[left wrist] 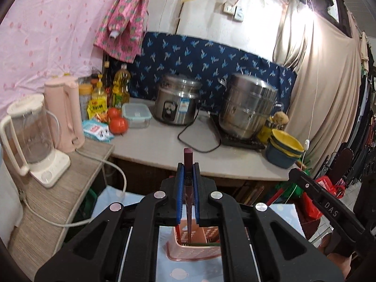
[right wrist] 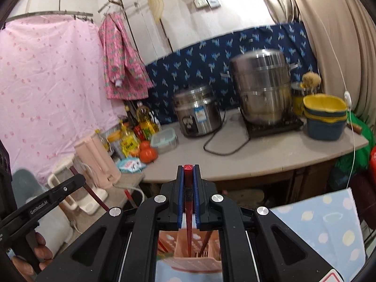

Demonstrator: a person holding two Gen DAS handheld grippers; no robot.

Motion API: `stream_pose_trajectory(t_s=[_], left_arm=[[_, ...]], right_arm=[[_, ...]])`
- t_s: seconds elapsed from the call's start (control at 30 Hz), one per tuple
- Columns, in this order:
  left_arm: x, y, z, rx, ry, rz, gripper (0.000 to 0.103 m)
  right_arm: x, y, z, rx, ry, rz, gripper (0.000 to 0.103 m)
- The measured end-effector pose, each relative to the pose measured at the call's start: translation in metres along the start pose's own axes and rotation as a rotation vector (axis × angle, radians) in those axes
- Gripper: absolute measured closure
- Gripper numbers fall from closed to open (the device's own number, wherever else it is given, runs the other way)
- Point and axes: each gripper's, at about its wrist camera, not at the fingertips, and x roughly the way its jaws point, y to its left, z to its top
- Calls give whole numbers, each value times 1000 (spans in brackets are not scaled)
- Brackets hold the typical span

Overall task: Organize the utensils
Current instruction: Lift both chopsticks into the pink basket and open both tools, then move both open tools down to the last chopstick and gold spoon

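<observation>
Left wrist view shows the left gripper (left wrist: 188, 171) with its blue pads squeezed tight on a dark purple chopstick (left wrist: 188, 188); the stick stands almost straight up, its square top poking out above the fingertips and its thin tip going down into the pink basket (left wrist: 195, 250) right below; the basket sits on a pale blue cloth with dots (left wrist: 199, 270), and only its near rim shows between the black arms; the other tool comes in from the right edge, close by. Right wrist view shows the right gripper (right wrist: 188, 171) clamped the same way on a red chopstick (right wrist: 188, 211); its red top sticks up between the pads and its point hangs inside the same pink basket (right wrist: 202, 262), where more sticks already lean; the blue cloth (right wrist: 324, 223) ends at a near edge on the right, with dark floor past it. Far off is a grey counter (left wrist: 164, 145) with a rounded front edge; a rice cooker (left wrist: 177, 101), a tall steel pot (left wrist: 249, 108), yellow and blue bowls (left wrist: 285, 150) and tomatoes (left wrist: 117, 122) sit on it; there is open air between the counter edge and both tools.
</observation>
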Motion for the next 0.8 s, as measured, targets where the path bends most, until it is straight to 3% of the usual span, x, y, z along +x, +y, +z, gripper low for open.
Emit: stream_pose_trajectory(t_s=[0.1,0.17,0.2,0.23,0.3,0.33,0.57,0.8], left_arm=[[14,4,-16,-11,37,3,96],[19,8,-24,-25,50,-2,96],[20,11,-27,-37,52,2,89],[19,13,-29,-44,51,3,76],[15,15,-32,-55,37,26,55],[12,17,-33,-61,27,32,52],[-10,18,-49,-67,49,34,52],[-44,16,-86,-65,90,30,52]], right_arm=[[12,-6,-18,-1,57,-9,96],[14,-9,-28,-2,72,-23,88],[12,-12,-31,-3,69,-45,76],[10,-14,-33,4,63,-48,66],[2,-18,-34,20,53,-46,64],[-2,-20,-35,22,52,-46,64],[-35,-19,-54,0,65,-53,64],[-77,-13,-93,-27,120,-46,64]])
